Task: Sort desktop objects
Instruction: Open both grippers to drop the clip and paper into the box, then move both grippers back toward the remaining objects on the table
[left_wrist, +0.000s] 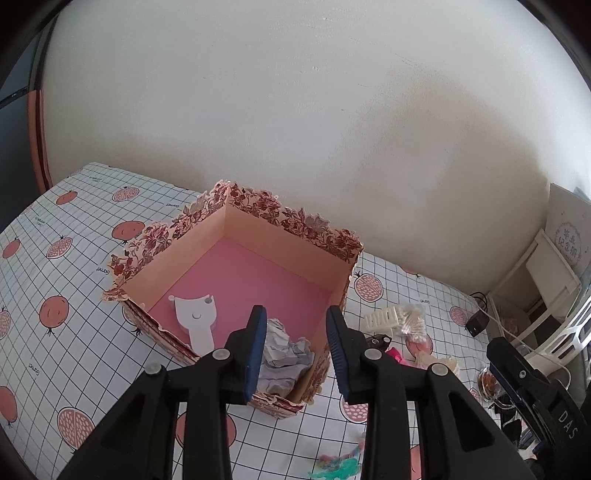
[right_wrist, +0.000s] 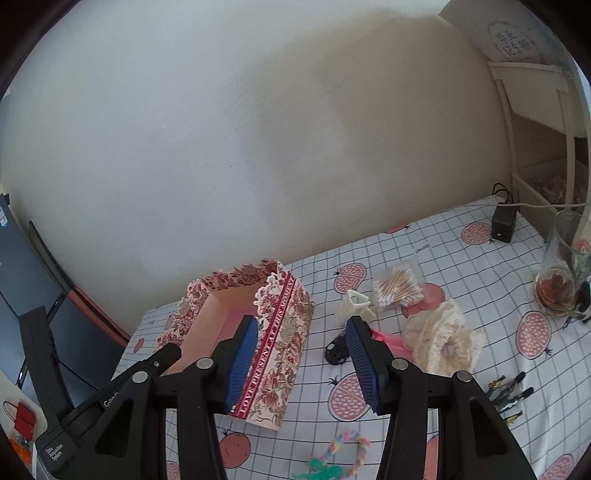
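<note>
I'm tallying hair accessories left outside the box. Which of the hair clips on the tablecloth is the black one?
The black hair clip lies beside the right gripper's blue fingers, nearer the camera than the cream claw clip, which sits by the cotton swabs.

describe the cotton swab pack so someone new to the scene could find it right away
Start from the floral paper box on the pomegranate-print tablecloth, then look to its right, toward the wall. Past the cream hair claw lies the cotton swab pack. It is the only clear bag, stuffed with wooden-stemmed, white-tipped sticks.
</note>
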